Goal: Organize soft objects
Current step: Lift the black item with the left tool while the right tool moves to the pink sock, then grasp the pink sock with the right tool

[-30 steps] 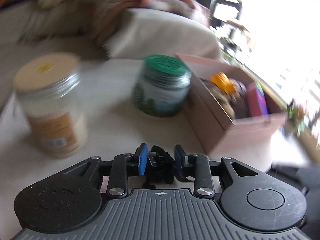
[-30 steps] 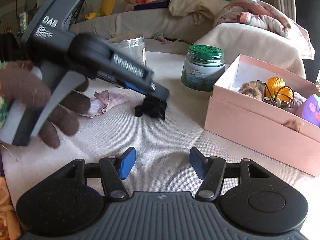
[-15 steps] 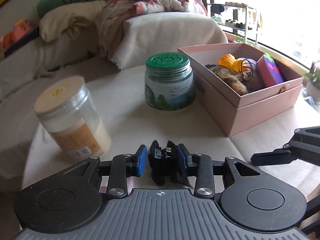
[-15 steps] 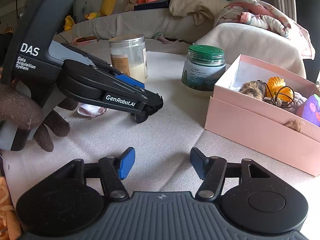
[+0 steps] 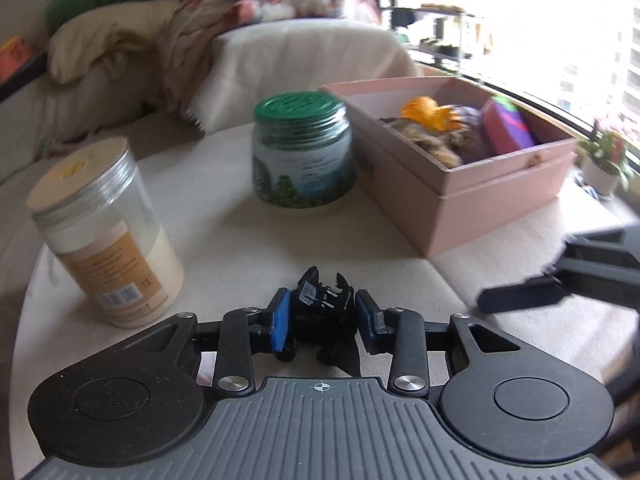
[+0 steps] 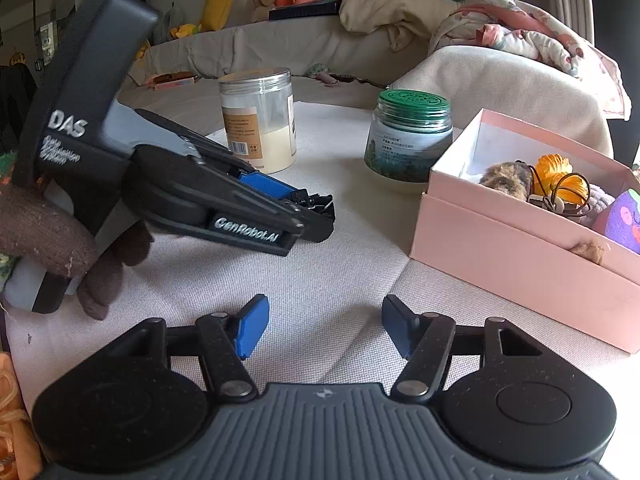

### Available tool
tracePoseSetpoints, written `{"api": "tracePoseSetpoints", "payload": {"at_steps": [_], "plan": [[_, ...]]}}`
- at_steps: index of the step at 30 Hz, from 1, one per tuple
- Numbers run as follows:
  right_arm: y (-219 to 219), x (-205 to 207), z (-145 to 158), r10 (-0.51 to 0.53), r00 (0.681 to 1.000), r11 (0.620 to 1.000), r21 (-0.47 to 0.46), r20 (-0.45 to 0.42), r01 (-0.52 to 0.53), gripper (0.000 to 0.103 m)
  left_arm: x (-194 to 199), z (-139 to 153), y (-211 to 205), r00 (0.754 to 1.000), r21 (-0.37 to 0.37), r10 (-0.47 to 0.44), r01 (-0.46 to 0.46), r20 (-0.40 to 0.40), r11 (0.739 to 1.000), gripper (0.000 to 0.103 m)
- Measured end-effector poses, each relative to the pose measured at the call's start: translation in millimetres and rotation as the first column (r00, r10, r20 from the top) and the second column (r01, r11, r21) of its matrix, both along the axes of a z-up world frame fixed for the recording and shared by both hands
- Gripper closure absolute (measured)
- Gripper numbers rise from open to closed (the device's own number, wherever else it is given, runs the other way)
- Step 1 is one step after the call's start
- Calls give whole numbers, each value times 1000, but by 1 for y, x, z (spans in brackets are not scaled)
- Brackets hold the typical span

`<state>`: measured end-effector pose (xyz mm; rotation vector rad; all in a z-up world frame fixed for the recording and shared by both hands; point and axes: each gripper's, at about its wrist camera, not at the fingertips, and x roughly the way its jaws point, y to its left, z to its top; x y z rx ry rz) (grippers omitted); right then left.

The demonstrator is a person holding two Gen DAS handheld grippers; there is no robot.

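Note:
My left gripper (image 5: 322, 304) is shut on a black hair claw clip (image 5: 320, 322), with the blue pads against its two sides. In the right wrist view a gloved hand (image 6: 48, 232) holds that left gripper (image 6: 312, 216) low over the cloth-covered table, the clip (image 6: 314, 201) at its tip. My right gripper (image 6: 325, 312) stands open near the table's front, with nothing between its fingers. An open pink box (image 6: 500, 256) at the right holds a brown fluffy toy (image 6: 506, 176), an orange one (image 6: 554, 170) and a purple one (image 6: 624, 220).
A green-lidded jar (image 6: 410, 140) stands just left of the box, and a clear jar (image 6: 258, 120) with a beige lid stands further left. Behind the table is a sofa with cushions and blankets (image 6: 520, 40). A potted plant (image 5: 606, 156) sits by the window.
The left gripper has rolled to level and edged toward the box with the clip, its pads a little wider apart. The pink cloth behind it is now hidden. The right gripper has not moved.

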<state>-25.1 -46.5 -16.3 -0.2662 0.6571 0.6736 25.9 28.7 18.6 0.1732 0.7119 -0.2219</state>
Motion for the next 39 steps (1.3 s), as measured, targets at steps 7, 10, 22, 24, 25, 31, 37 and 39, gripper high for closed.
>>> {"api": "tracePoseSetpoints", "payload": {"at_steps": [7,10,22,24,25,31,37,39], "plan": [[9,1,1,8,1000,999,-31,0,-8,40,-33,21,20,993,-7,7,-6,117,1000,65],[26,4,8,46,999,999,-25,-19,-46,40,-44,31,52,988,-54,97,-92,119,994,65],[131,32,13,164,980,985,-28,-114,-168,40,-89,27,187,876,-332,482,-456,-5,826,65],[140,40,9,147,981,988,-36,-127,-152,40,-91,22,196,875,-350,484,-458,-16,817,65],[144,43,7,143,981,987,-51,-128,-151,40,-91,20,198,876,-359,483,-457,-20,814,65],[153,40,7,171,982,977,-112,-76,-179,38,-86,7,200,894,-400,447,-426,-44,812,65],[152,28,23,224,974,966,-130,6,-222,37,-84,0,193,905,-405,422,-408,-58,818,65],[153,24,27,242,970,962,-135,29,-236,33,-81,-1,191,907,-407,417,-404,-62,819,65]]}}
